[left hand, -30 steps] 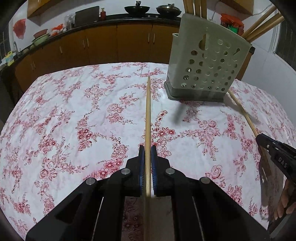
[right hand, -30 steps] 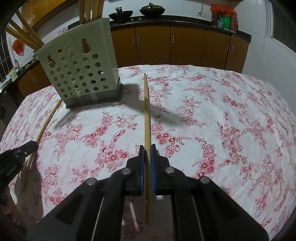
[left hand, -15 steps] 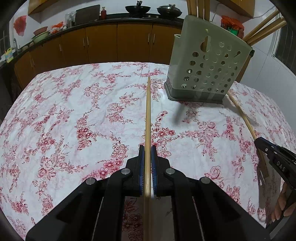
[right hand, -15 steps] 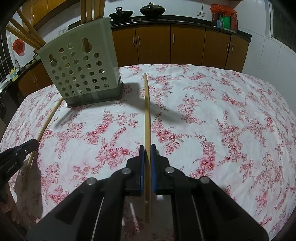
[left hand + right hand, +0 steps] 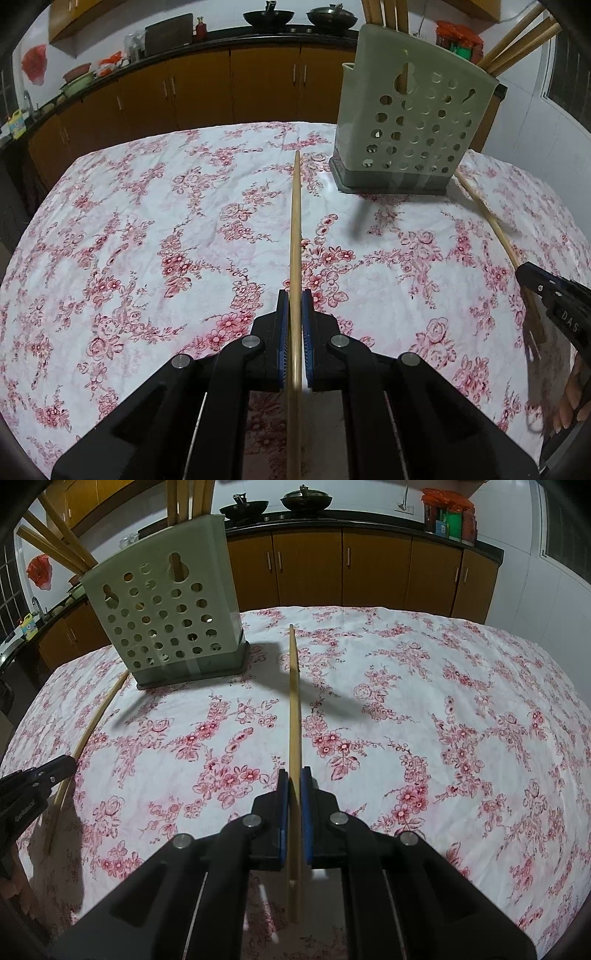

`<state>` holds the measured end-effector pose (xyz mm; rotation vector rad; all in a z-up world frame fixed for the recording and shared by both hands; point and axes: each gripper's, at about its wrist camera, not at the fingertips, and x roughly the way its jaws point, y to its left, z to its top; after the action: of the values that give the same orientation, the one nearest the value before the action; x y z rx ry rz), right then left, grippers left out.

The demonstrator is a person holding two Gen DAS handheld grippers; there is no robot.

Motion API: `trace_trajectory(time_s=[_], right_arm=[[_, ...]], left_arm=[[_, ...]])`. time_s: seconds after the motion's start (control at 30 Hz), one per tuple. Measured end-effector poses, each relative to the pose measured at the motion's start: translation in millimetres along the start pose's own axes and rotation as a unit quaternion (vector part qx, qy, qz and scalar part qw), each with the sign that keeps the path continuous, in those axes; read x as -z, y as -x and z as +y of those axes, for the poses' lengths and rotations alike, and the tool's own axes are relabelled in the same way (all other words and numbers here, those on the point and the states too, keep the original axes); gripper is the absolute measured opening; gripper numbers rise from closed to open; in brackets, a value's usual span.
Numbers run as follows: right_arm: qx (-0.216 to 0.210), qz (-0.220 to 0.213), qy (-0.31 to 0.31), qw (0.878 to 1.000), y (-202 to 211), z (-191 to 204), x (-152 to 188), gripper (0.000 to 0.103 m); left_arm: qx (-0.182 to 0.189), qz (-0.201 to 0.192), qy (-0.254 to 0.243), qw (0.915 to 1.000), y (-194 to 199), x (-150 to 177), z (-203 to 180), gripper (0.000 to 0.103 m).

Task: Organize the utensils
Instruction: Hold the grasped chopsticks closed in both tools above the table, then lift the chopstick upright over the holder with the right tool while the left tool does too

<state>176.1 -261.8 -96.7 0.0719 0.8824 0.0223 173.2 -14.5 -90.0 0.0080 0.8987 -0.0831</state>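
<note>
My left gripper (image 5: 294,295) is shut on a long wooden chopstick (image 5: 295,221) that points ahead over the flowered tablecloth (image 5: 147,236). My right gripper (image 5: 293,775) is shut on a second chopstick (image 5: 294,701) in the same way. A pale green perforated utensil holder (image 5: 413,125) stands on the far part of the table, with several wooden sticks poking out of its top. It is ahead and to the right in the left wrist view, and ahead and to the left as the holder (image 5: 166,620) in the right wrist view. Each gripper shows at the edge of the other's view.
Brown kitchen cabinets (image 5: 229,96) under a dark counter with woks (image 5: 243,507) run behind the table. A person's fingers (image 5: 570,402) show at the lower right beside the right gripper. The cloth stretches wide to the left (image 5: 110,258) and to the right (image 5: 461,720).
</note>
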Motion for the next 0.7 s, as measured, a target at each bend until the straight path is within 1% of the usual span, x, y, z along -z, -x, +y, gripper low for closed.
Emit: trace_trajectory(time_s=[0.13, 0.37, 0.5, 0.7], right_arm=[[0.0, 0.0, 0.0, 1.0, -0.2, 0.4, -0.6, 0.008], [0.002, -0.001, -0.001, 1.0, 3.8, 0.4, -0.7, 0.008], [0.001, -0.022, -0.011, 1.0, 20.0, -5.9, -8.0, 0.008], [0.001, -0.073, -0.027, 0.997, 56.4, -15.8, -27.8, 0.008]], left_arm=[[-0.007, -0.003, -0.008, 0.9999, 1.9, 3.1, -3.3, 0.008], [0.0, -0.001, -0.006, 1.0, 4.3, 3.7, -1.6, 0.008], [0.004, -0.006, -0.003, 1.0, 12.6, 0.7, 1.4, 0.007], [0.019, -0.043, 0.011, 0.9989, 40.1, -16.6, 7.6, 0.007]])
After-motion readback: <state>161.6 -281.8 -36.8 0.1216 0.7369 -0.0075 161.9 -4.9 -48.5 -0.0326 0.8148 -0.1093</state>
